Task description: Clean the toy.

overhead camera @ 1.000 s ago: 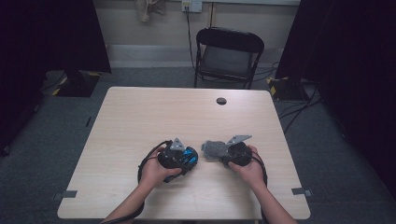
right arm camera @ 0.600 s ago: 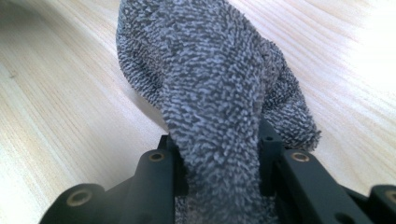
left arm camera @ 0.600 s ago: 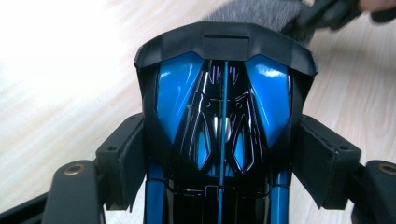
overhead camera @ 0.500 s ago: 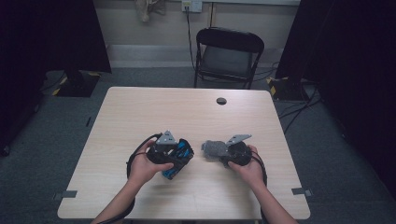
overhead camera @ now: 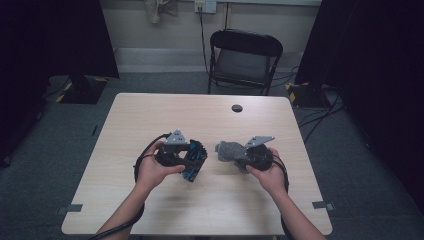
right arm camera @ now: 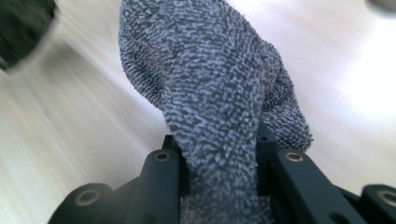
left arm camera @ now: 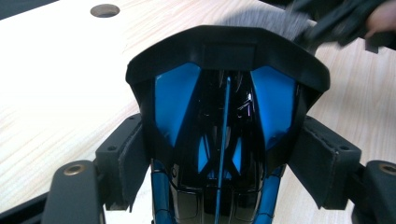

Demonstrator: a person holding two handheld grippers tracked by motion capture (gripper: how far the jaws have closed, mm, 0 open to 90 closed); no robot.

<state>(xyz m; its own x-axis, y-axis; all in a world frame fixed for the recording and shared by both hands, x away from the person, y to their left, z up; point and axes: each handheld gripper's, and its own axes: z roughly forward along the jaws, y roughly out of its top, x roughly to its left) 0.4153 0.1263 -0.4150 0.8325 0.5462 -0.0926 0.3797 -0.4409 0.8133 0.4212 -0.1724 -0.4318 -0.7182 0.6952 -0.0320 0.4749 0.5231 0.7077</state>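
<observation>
step: wiping about to start | left gripper point(overhead camera: 192, 159) fingers clamp blue-black mouse point(left arm camera: 224, 135), mid-bench point(overhead camera: 150, 115) | right gripper point(overhead camera: 231, 152) fingers pinch grey cloth point(right arm camera: 210, 107), just right | next: bring cloth onto mouse

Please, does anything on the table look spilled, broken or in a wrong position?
Nothing stands out. The left tongs grip a black and blue object, the right tongs pinch a grey cloth, both intact. The table shows no spill.

a lab-like recording room; dark curtains point(overhead camera: 75, 40), bare table point(overhead camera: 165, 115), folding chair point(overhead camera: 245, 60), floor cables point(overhead camera: 320, 117)
</observation>
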